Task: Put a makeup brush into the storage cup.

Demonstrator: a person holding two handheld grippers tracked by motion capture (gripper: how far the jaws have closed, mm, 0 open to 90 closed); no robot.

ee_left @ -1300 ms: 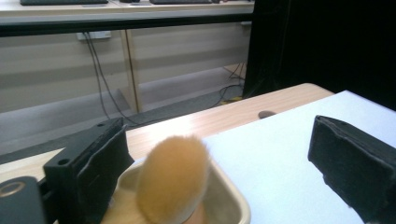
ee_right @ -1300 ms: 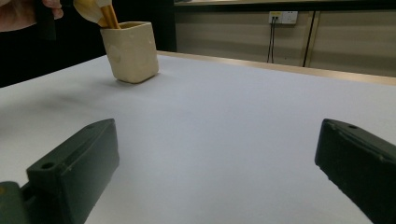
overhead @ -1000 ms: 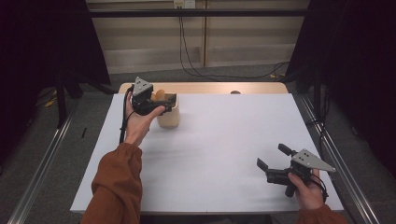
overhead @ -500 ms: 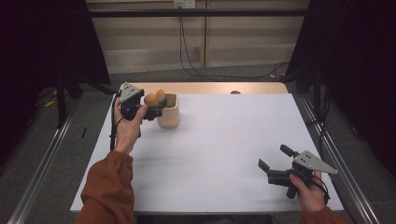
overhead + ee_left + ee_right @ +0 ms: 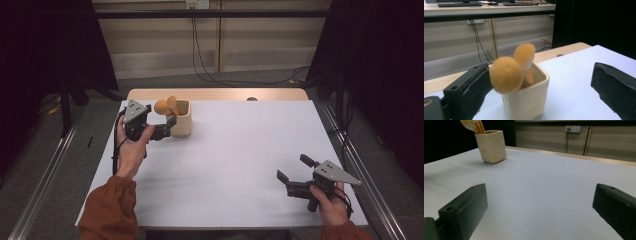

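At the table's ten o'clock corner, my left gripper [image 5: 167, 127] stood with its jaws spread wide, holding nothing, one jaw beside the cream cup [image 5: 527, 96]. Two orange wooden spoons [image 5: 506, 74] stuck up from that cup. At five o'clock, well apart, my right gripper [image 5: 295, 176] also gaped open, empty, over the white tabletop [image 5: 240, 150].

Cream square cup [image 5: 182, 118] near far-left corner of white table [image 5: 240, 150], plain glaze, no pattern; orange fluffy round heads [image 5: 161, 106] poking out of cup, golden-orange stems below them in left gripper view; left gripper [image 5: 169, 128] black with grey plate on top; right gripper [image 5: 294, 173] near right edge, same black and grey; sleeve [image 5: 107, 210] rust-orange; pale wood strip along table's far edge
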